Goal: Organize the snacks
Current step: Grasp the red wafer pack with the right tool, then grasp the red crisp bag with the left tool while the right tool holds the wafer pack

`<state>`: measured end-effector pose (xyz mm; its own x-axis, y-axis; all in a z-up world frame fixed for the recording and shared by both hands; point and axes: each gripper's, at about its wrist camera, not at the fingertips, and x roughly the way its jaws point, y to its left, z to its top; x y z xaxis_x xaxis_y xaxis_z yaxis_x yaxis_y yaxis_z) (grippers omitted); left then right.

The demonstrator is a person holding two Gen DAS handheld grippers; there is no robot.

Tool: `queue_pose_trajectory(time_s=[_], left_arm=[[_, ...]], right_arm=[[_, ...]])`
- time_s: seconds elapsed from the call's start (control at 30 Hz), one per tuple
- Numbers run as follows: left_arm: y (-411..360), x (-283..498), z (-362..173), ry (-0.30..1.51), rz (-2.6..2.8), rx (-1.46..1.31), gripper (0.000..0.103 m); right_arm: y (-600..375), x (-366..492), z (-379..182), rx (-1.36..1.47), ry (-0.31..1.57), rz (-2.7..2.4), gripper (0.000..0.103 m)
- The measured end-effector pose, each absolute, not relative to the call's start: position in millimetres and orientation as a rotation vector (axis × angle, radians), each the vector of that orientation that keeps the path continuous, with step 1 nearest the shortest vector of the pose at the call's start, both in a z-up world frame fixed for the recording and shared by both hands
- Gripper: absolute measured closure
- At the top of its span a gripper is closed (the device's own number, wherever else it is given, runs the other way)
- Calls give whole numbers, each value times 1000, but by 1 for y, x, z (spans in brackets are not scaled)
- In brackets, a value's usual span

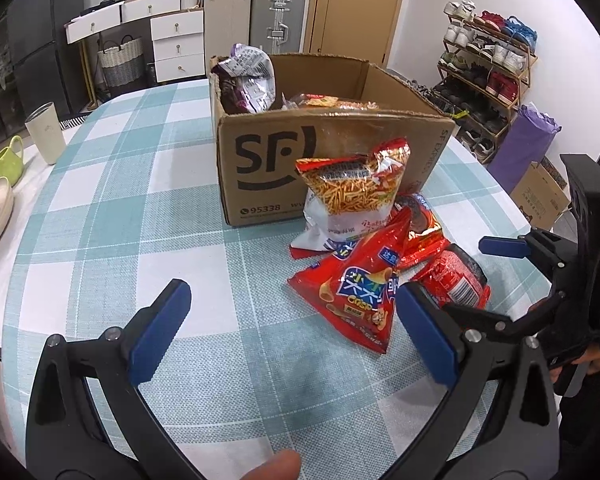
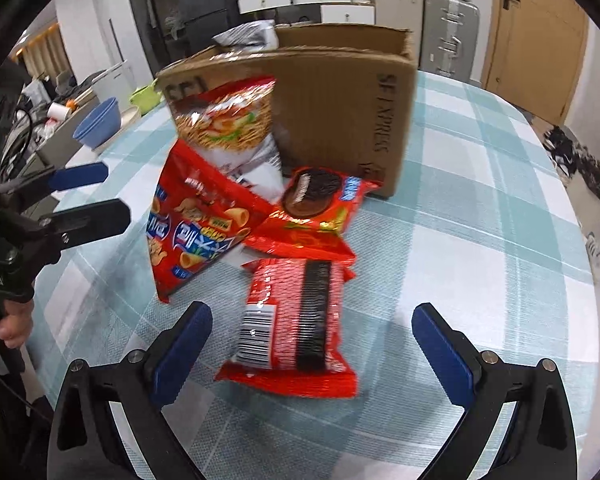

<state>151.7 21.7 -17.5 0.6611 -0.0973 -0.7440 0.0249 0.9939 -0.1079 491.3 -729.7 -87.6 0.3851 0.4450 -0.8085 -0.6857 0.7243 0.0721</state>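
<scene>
A cardboard box [image 1: 332, 168] printed with a courier logo is seen standing on a round table covered by a teal-and-white checked cloth [image 1: 140, 208], its top flaps open. A purple-and-silver snack bag [image 1: 248, 80] is propped upright in the box's far left corner, and another packet [image 1: 320, 101] is partly visible lying inside beside it.

Four snacks are gathered in a loose pile on the cloth against the box's front right corner. A bag of fried noodle sticks [image 1: 352, 192] is leaned upright against the box wall. A red bag of crisps [image 1: 356, 296] is tilted against the noodle bag's lower edge. A red packet of chocolate sandwich biscuits [image 2: 320, 208] is lying flat just beside the box corner, partly tucked under the crisps. A red sleeve of dark biscuits [image 2: 296, 320], barcode facing up, is resting nearest the camera in the right wrist view.

The left gripper [image 1: 292, 328] is held low over the cloth, its blue-padded fingers spread wide apart and empty, the crisps bag lying just ahead of the right pad. The right gripper [image 2: 312, 344] is likewise held agape with nothing clasped, the biscuit sleeve lying between and just ahead of its pads.
</scene>
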Motion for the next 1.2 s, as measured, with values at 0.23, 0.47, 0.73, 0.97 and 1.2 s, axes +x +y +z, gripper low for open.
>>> queue_pose_trajectory(time_s=[0.23, 0.47, 0.73, 0.97, 1.2], left_arm=[[21, 154, -23, 859, -73, -92, 1], [24, 157, -28, 874, -72, -99, 1], [22, 159, -32, 885, -78, -97, 1], [18, 163, -39, 899, -109, -134, 1], [9, 175, -57, 936, -125, -146, 1]], right_arm=[[-725, 488, -93, -345, 913, 732, 27], [-726, 472, -87, -387, 878, 776, 57], [-734, 465, -68, -341, 822, 818, 57], [-750, 473, -47, -236, 742, 786, 57], [-765, 484, -37, -146, 692, 757, 57]])
